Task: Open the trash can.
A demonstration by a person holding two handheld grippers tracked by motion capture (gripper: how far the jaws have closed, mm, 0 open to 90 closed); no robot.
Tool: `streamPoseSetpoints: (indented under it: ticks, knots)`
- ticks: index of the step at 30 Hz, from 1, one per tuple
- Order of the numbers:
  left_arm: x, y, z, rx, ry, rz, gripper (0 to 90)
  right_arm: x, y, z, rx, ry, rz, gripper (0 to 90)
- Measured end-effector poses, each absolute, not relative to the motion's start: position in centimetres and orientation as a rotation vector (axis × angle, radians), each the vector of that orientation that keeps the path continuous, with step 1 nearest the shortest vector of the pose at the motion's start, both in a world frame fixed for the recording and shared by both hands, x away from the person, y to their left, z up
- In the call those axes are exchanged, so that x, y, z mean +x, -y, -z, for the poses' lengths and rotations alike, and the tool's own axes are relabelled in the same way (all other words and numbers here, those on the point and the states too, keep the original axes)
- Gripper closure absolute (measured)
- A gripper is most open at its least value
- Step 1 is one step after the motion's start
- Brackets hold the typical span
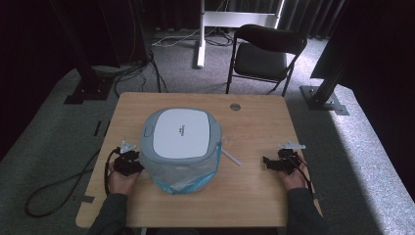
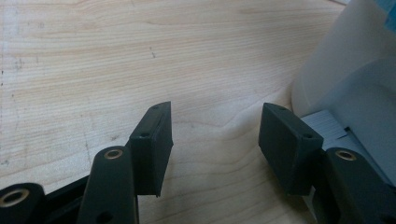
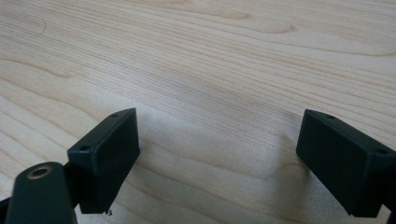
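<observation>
Just right of the left claw (image 1: 131,162), touching distance: bagged bin (image 1: 182,147) on counter (image 1: 254,127). Right claw (image 1: 274,163) well apart from it. Both gaping, empty. Approach step, likely; next, close in on bag (image 1: 188,178).

Each hand carries a black two-jaw gripper, the left gripper (image 1: 133,161) and the right gripper (image 1: 274,163), and each is topped by a pale grey three-cornered plate and trails a thin black cable toward the near edge. Seen close in the gripper views, the jaws end in matte black rectangular blocks with small screw holes at the corners, set on black links with brass-coloured rivets. The person wears dark grey long sleeves (image 1: 113,215).
</observation>
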State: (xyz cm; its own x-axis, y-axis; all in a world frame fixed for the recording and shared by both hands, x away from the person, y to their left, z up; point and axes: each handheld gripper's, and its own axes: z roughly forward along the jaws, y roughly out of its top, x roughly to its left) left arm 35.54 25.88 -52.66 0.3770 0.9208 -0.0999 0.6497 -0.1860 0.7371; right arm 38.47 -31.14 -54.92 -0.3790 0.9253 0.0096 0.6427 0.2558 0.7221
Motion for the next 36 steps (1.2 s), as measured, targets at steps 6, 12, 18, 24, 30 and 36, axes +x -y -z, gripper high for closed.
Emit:
streamPoseSetpoints:
  ticks: [6,12,18,24,30,36]
  knots:
    - [35.5,-25.7,52.0,1.926,-1.344,-0.488,44.6,38.5,31.1,54.9,1.428,-2.112,-0.910,12.2]
    - [35.6,-25.6,51.2,1.928,-1.311,-0.504,44.6,38.5,31.1,54.9,1.428,-2.112,-0.910,12.2]
    - [35.8,-25.9,50.2,1.924,-1.294,-0.507,44.6,38.5,31.1,54.9,1.429,-2.110,-0.909,12.2]
    - [36.0,-26.2,48.8,1.933,-1.282,-0.519,44.1,38.4,31.1,54.9,1.431,-2.108,-0.909,12.2]
    - [36.2,-26.5,47.2,1.920,-1.268,-0.551,44.2,38.4,31.1,54.9,1.432,-2.107,-0.909,12.2]
    - [36.2,-26.8,45.9,1.912,-1.254,-0.566,44.2,38.4,31.1,54.9,1.433,-2.106,-0.909,12.2]
